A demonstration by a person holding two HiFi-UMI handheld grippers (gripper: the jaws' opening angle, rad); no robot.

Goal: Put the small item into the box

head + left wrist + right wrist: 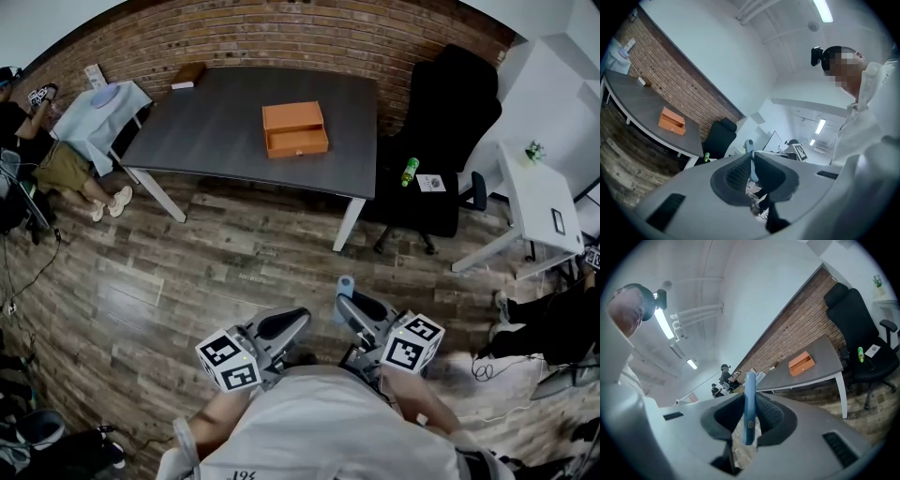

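An orange box (295, 129) with its drawer pulled open sits on the grey table (216, 122), far ahead across the wooden floor. It also shows small in the left gripper view (671, 121) and the right gripper view (801, 363). My right gripper (354, 309) (750, 401) is shut on a thin light-blue flat item (345, 286) (750, 399), held edge-on and sticking out past the pads. My left gripper (286, 323) (752, 161) is beside it, close to my body, with its jaws together and nothing in them.
A black office chair (441, 141) with a green bottle (410, 171) on its seat stands right of the table. A white desk (539, 197) is at far right. A person (66, 169) sits on the floor at left by a cloth-covered side table (103, 117).
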